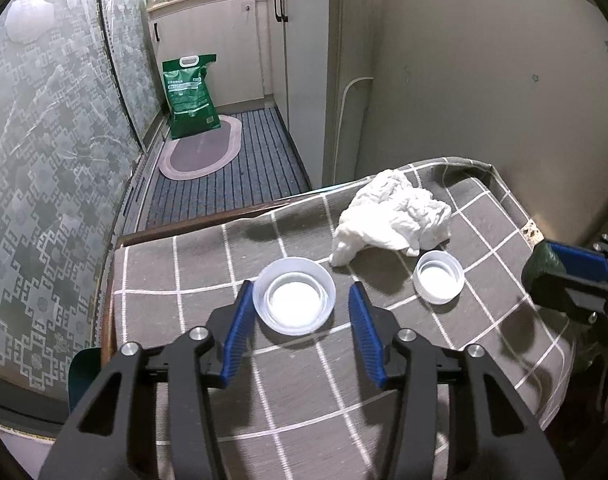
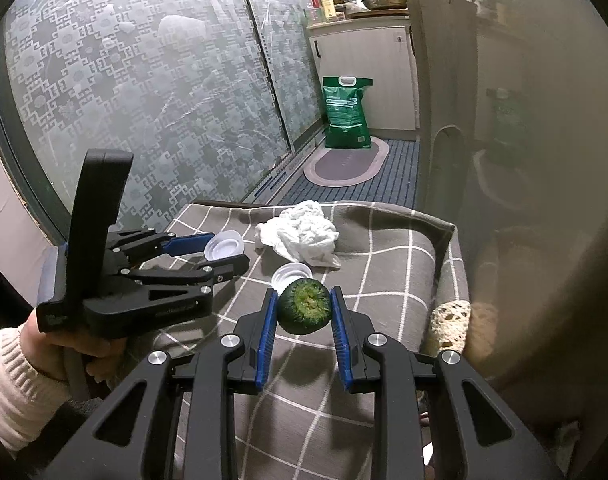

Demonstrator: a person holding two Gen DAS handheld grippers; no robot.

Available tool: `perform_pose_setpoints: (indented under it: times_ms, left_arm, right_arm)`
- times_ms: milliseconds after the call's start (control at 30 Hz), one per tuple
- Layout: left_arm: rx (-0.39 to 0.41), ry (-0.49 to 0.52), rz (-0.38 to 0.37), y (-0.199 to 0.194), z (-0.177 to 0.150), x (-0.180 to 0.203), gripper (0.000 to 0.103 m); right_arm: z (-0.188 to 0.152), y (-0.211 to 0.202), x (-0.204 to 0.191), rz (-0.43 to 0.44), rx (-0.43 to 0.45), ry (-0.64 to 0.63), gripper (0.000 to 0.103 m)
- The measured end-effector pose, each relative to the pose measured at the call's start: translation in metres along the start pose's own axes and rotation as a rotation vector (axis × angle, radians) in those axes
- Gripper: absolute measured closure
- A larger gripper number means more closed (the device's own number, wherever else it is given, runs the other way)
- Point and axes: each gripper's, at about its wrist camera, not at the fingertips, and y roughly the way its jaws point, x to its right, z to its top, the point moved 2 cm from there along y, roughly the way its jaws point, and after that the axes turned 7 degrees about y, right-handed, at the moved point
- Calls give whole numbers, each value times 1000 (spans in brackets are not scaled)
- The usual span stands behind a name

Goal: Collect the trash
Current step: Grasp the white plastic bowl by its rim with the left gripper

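My right gripper (image 2: pixel 304 312) pinches a green fruit stub (image 2: pixel 304 311) above the checked cloth (image 2: pixel 384 248). Uncollected: the large cap (image 1: pixel 293 296) between my spread left gripper (image 1: pixel 299 300), a small cap (image 1: pixel 439 277) at three o'clock, and crumpled tissue (image 1: pixel 392 216) at one o'clock.

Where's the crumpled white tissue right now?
The crumpled white tissue lies on the grey checked cloth at its far end, just beyond the two translucent plastic caps, the larger and the smaller; neither gripper touches it.
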Motion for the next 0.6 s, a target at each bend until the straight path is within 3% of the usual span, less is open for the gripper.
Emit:
perform_pose_setpoints:
  times_ms: [133, 600]
  left_arm:
    - [4, -9, 2, 2, 3, -1, 61]
    - [63, -58, -11, -21, 0, -10, 61]
  right_arm:
    - [-1, 1, 1, -3, -5, 0, 77]
    - [-1, 9, -8, -12, -15, -20, 77]
